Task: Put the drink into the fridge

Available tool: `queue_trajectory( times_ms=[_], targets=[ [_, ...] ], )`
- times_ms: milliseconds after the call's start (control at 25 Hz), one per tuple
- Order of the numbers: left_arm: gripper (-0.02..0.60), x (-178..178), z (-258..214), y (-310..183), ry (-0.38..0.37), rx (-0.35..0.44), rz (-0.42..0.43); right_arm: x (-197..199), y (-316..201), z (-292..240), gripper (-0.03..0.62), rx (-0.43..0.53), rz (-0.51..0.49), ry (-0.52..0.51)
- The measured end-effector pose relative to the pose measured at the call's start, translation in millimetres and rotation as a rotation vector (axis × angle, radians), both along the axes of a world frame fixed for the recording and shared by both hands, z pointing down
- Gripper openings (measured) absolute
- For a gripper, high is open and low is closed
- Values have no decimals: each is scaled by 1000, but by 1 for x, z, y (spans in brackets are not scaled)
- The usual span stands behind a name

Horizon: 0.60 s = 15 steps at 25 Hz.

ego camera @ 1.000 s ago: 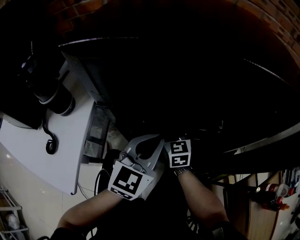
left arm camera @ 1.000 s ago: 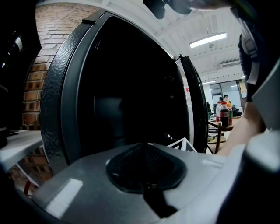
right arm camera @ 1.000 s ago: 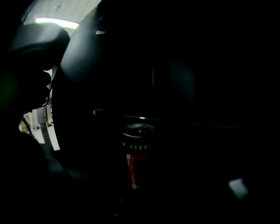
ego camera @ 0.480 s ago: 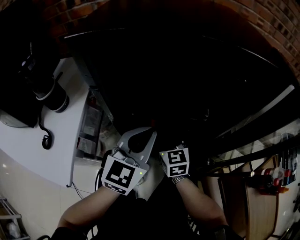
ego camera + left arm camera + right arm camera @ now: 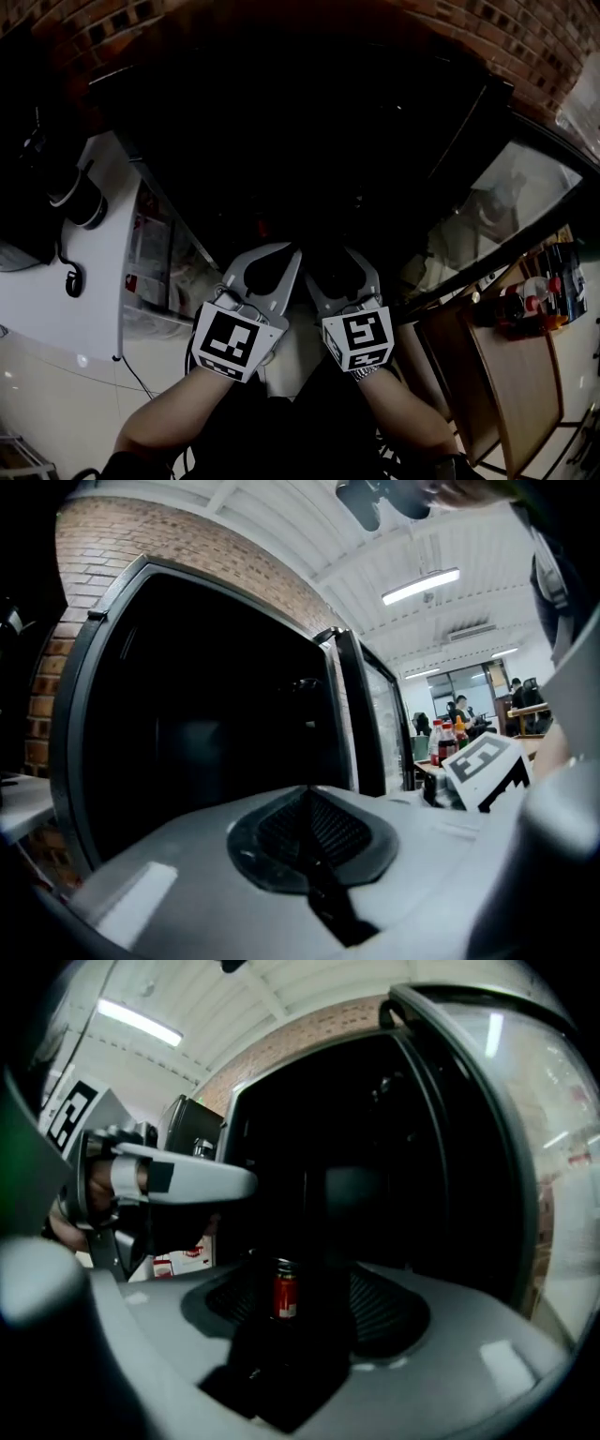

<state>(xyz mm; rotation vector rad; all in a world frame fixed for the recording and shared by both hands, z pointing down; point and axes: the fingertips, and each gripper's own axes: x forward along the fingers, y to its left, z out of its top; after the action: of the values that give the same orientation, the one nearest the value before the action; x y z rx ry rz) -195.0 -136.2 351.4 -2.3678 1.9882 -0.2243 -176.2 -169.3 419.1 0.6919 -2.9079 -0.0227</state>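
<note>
Can (image 5: pixel 284 1293): small red cylinder with a pale label patch low on it and a dark top. It stands upright inside the fridge (image 5: pixel 67 724), dead ahead of the right jaws and well past their tips, seen through their gap, with nothing touching it. Right gripper (image 5: pixel 339 267): jaws wide, have just been closing a bit, nothing gripped between them. Left gripper (image 5: pixel 270 258): jaws together on nothing, pads meeting along a centre seam. Both grippers sit close side by side, pointing roughly level into the fridge opening, bare forearms behind them and marker cubes facing up. Jaws are matte grey plastic with rounded shoulders and black ribbed pads set in oval recesses. Cubes are white with black square patterns. The fridge is a black box with a dark frame; its interior is too dark to read beyond the can. Glass door (image 5: pixel 534 1147) stands swung open to the right of the right jaws, glossy and curved by the lens, with light streaks on it. Brick wall (image 5: pixel 525 37) behind the fridge. White counter (image 5: pixel 94 281) left of the left jaws.
</note>
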Motion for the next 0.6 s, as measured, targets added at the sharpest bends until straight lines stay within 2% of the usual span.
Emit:
queue_trajectory(
  times_ms=[120, 280, 440, 600],
  targets=[
    [5, 27, -5, -1, -32, 8, 61, 32, -2, -18, 287, 15, 62, -29],
    [5, 59, -19, -2, -21, 28, 120, 71, -2, -35, 279, 32, 150, -48],
    [5, 92, -22, -5, -48, 40, 204, 111, -1, -50, 276, 48, 235, -63],
    [5, 131, -27, -7, -13, 47, 276, 156, 1, -57, 276, 58, 332, -69]
  ],
)
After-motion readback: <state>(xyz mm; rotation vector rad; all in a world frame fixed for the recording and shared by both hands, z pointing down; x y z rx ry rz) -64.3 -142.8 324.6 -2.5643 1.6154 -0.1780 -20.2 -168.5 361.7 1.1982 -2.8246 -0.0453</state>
